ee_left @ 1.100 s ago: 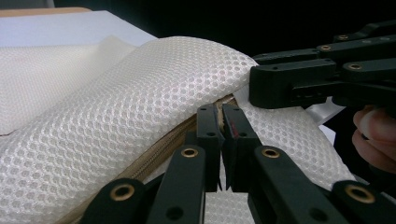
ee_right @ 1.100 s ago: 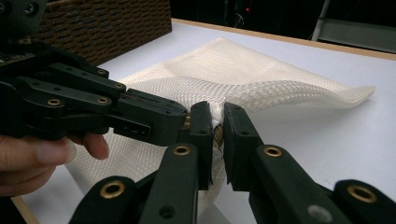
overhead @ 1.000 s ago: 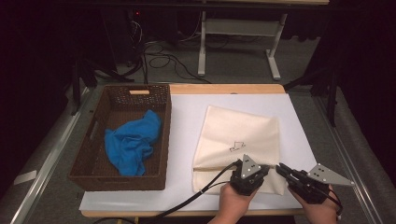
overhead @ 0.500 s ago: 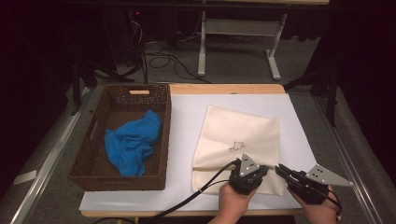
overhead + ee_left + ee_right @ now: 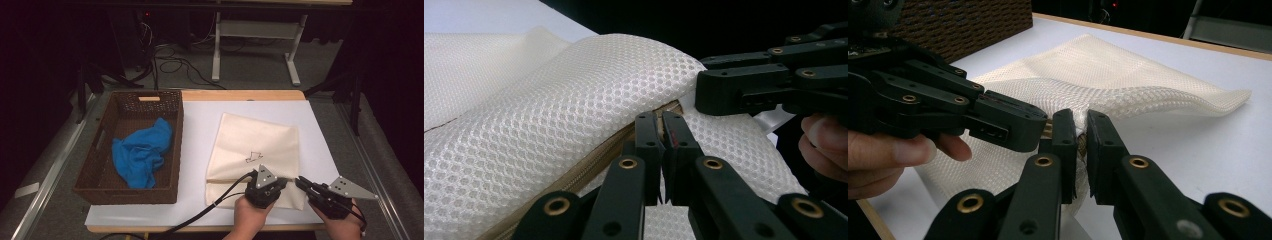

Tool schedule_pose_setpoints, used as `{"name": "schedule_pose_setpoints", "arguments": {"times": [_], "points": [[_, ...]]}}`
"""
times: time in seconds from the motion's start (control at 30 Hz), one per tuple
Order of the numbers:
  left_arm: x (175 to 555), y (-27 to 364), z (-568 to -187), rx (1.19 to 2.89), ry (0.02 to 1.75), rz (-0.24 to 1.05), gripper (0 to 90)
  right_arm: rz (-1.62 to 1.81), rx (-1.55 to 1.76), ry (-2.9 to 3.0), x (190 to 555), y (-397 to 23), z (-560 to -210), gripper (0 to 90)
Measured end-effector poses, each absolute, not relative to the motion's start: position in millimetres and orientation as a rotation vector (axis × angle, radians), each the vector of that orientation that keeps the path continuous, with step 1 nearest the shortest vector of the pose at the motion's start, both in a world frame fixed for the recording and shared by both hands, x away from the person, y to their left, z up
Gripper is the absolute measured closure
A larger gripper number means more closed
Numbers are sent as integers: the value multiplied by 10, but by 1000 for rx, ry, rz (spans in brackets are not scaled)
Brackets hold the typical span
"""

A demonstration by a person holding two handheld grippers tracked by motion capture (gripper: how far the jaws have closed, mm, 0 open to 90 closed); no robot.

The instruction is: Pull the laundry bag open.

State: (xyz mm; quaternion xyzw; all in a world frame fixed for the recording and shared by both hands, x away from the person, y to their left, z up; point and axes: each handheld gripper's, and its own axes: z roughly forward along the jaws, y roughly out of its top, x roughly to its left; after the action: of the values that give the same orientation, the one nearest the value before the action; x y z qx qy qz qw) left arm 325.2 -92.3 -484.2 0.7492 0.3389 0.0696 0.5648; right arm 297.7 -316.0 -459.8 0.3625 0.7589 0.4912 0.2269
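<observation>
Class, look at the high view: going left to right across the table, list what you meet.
Wicker basket holding a blue cloth → cream mesh bag → right gripper.

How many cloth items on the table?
2: a blue cloth bunched in the wicker basket, and a cream mesh zip bag flat on the white sheet. More may hide underneath.

The mesh bag (image 5: pixel 255 150) is cream with a honeycomb weave and a small dark drawing; the cloth (image 5: pixel 142 152) is bright blue; the basket (image 5: pixel 90 172) is dark brown wicker; the counter (image 5: pixel 200 130) is white.
</observation>
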Motion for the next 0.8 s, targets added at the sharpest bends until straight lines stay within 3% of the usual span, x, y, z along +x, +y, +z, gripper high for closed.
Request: {"name": "schedule_pose_setpoints", "arguments": {"times": [0.23, 0.8], "points": [[3254, -896, -4864, 1733, 808, 123, 869, 1354, 1007, 2087, 2963, -3159, -4590, 852], [3186, -912, -4814, 1764, 772, 179, 869, 1336, 1016, 2071, 2959, -3159, -4592, 853]]}}
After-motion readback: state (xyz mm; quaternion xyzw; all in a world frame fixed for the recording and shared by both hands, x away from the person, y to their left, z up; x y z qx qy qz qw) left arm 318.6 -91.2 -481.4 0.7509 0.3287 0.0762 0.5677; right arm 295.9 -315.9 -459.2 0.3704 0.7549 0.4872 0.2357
